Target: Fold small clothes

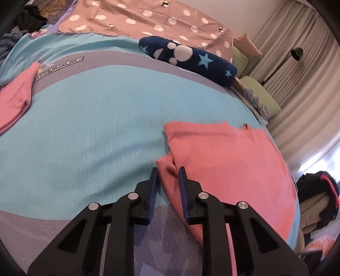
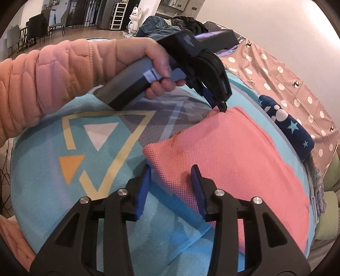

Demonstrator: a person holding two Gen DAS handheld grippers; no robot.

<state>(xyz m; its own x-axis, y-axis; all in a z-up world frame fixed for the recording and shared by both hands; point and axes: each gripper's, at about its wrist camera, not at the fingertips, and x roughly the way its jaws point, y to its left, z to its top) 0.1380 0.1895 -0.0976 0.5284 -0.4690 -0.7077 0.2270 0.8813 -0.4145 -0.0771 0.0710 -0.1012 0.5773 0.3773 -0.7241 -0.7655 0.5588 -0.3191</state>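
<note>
A coral-pink knit garment [image 1: 223, 159] [image 2: 223, 152] lies folded flat on the turquoise bed cover [image 1: 85, 131] [image 2: 42, 169]. My left gripper [image 1: 167, 176] hangs just over the garment's near-left corner, its blue pads slightly apart with the corner fold showing between them, not pinched. In the right wrist view the left gripper [image 2: 220, 105] touches down at the garment's far corner, held by a hand [image 2: 157, 63] in a peach quilted sleeve [image 2: 53, 80]. My right gripper [image 2: 170, 173] stands open over the garment's near corner, with cloth lying below the gap.
A second pink folded piece [image 1: 14, 99] lies at the left edge. A navy plush with stars [image 1: 187, 57] [image 2: 291, 129] rests beyond the garment, before a polka-dot sheet [image 1: 148, 17] [image 2: 286, 80]. Green pillows [image 1: 261, 95] and curtains are at the right; dark clothes are piled at the far end.
</note>
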